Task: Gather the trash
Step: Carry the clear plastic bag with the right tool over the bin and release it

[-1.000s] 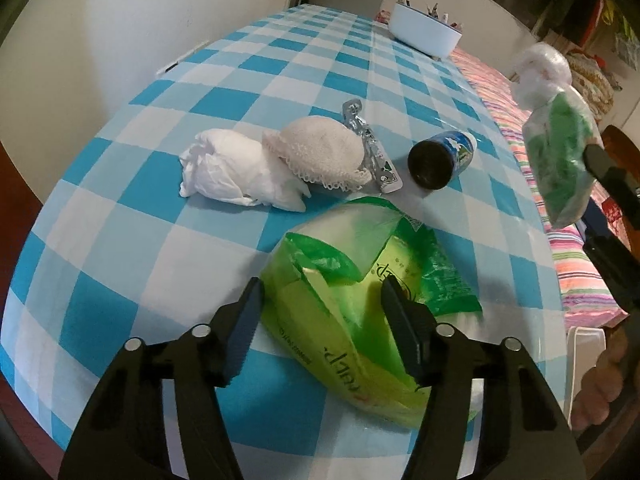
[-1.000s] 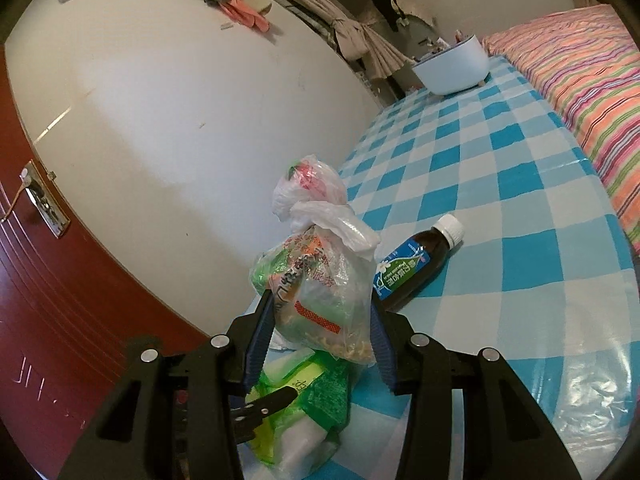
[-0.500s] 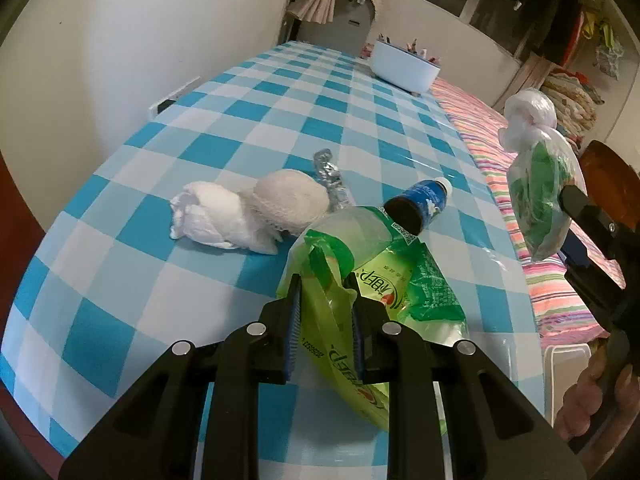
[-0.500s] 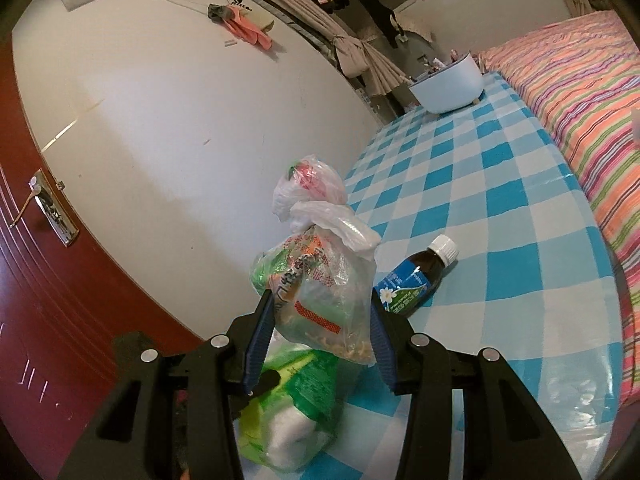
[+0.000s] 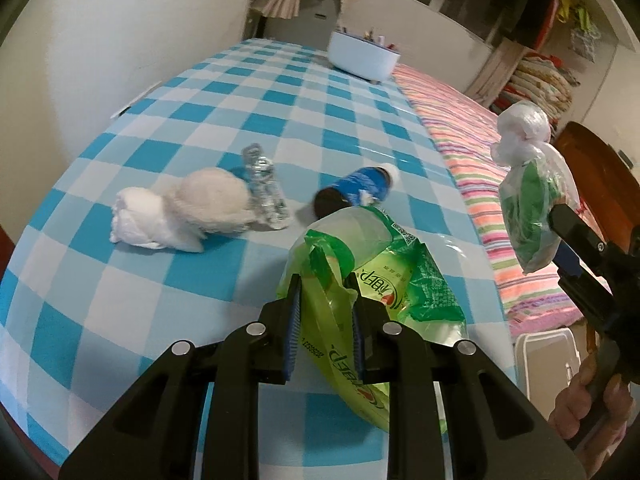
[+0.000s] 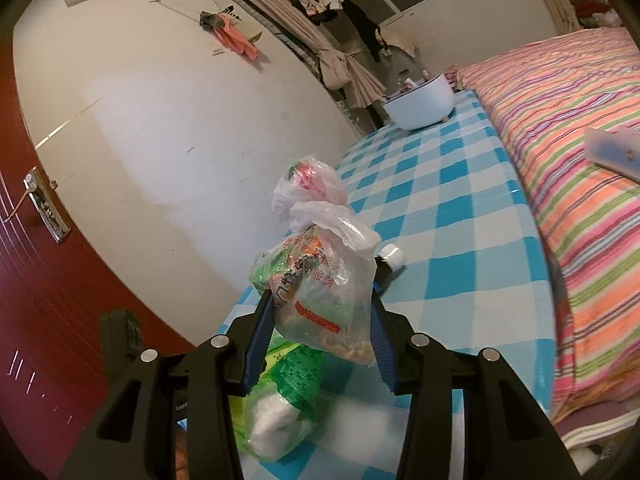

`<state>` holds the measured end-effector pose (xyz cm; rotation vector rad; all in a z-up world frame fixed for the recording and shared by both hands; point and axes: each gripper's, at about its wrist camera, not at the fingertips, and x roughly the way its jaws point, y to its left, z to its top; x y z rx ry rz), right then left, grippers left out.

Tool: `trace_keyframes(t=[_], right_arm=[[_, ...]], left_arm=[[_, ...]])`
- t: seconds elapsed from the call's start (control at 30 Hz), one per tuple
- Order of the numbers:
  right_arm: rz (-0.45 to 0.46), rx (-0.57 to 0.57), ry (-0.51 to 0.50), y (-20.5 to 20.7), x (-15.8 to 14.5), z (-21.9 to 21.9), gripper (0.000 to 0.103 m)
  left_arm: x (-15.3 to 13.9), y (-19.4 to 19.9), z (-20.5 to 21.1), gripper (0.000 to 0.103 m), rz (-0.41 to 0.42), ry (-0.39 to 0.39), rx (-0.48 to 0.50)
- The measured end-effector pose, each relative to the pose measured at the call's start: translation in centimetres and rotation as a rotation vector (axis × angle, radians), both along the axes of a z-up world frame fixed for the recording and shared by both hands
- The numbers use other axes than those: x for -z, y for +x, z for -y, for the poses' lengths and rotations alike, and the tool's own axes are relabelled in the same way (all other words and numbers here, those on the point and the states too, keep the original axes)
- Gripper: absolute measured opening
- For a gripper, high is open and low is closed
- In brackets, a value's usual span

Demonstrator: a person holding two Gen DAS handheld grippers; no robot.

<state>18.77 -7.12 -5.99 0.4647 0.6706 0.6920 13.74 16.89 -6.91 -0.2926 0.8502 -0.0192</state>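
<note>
My left gripper [image 5: 325,288] is shut on a green plastic wrapper bag [image 5: 384,280] and holds it a little above the checked table [image 5: 200,160]. The same bag shows low in the right wrist view [image 6: 284,400]. My right gripper [image 6: 322,300] is shut on a tied clear bag of trash [image 6: 324,280], held in the air right of the table; it also shows in the left wrist view [image 5: 528,192]. On the table lie a dark bottle with a blue label [image 5: 356,192], a crumpled clear plastic piece [image 5: 266,188] and a white wad of tissue and cloth [image 5: 180,216].
A white tub [image 5: 364,56] stands at the table's far end. A striped bed [image 6: 568,140] runs along the table's right side. A white wall [image 5: 120,20] borders the left side. A white bin [image 5: 548,360] sits on the floor below the right hand.
My left gripper has shut on the green wrapper bag and lifted it off the table. The right gripper has kept its hold on the tied bag and risen slightly.
</note>
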Motion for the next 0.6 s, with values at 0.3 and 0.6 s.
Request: trace_keyframes(t=[0.3,0.6], right_arm=[[0.023,0.048,-0.034,-2.1,-0.7,3.4,0.044],[0.029,0.125,-0.071,-4.5,-0.7,7.4,0.044]], left_arm=[[-0.8,0.3,4.1,0.021,0.023,0.01,0.088],[-1.5,0.1,8.9,0.021,0.045,0.015,0.19]])
